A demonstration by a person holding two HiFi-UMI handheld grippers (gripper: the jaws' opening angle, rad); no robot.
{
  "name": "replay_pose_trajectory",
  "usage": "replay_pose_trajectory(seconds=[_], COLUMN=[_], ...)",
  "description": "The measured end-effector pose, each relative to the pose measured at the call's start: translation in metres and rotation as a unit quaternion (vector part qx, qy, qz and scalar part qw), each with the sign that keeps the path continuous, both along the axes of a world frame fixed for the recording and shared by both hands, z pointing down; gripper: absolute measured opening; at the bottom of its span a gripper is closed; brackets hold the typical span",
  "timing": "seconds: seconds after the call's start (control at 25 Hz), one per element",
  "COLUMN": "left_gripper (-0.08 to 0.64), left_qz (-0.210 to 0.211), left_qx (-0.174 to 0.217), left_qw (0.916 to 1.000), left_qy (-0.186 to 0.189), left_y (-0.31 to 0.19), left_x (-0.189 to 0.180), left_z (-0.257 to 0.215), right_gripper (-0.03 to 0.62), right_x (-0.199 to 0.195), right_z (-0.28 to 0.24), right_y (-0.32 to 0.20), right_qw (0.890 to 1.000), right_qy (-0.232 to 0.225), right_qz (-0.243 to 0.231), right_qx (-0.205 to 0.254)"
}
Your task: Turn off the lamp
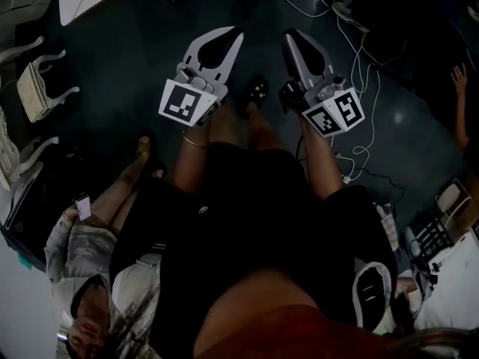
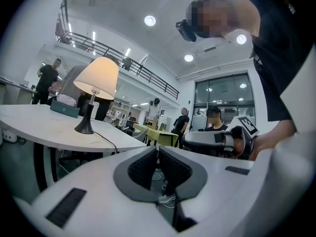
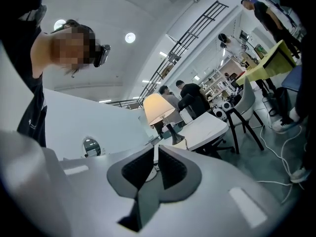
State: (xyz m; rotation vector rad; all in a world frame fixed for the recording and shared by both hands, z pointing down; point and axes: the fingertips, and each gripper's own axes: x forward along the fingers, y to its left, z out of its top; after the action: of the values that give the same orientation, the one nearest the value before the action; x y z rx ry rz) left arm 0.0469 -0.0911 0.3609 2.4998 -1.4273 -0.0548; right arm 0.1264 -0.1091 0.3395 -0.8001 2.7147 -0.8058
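White-shaded table lamp (image 2: 97, 78) glows on a pale table (image 2: 34, 127), well apart from both grippers, which are closed and empty.
Left gripper (image 2: 158, 151) and right gripper (image 3: 154, 149): pads together, nothing between. Left gripper view gives the lamp whole: dark stem and foot, black cord (image 2: 106, 141) trailing to the table edge, teal box (image 2: 64, 107) behind; its switch cannot be made out. Right gripper view shows it smaller and tilted, foot just above the jaw tips. Head view is dim: only a white table corner at top left and floor cables (image 1: 359, 88), the lamp outside its frame.
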Motion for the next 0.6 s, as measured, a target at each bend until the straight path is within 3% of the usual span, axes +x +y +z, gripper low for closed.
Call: replay_pose_trajectory(seconds=[0.6], left_gripper=[0.009], left_qz=[-0.013], left_qx=[-0.024], left_qw=[0.9996], left_qy=[0.013], left_y=[-0.018], left_x=[-0.029], left_z=[0.049], right_gripper=[0.025], right_x=[-0.039], right_z=[0.04], right_y=[-0.029], right_qw=[0.998], right_qy=[0.056], right_qz=[-0.005], right_qx=[0.008])
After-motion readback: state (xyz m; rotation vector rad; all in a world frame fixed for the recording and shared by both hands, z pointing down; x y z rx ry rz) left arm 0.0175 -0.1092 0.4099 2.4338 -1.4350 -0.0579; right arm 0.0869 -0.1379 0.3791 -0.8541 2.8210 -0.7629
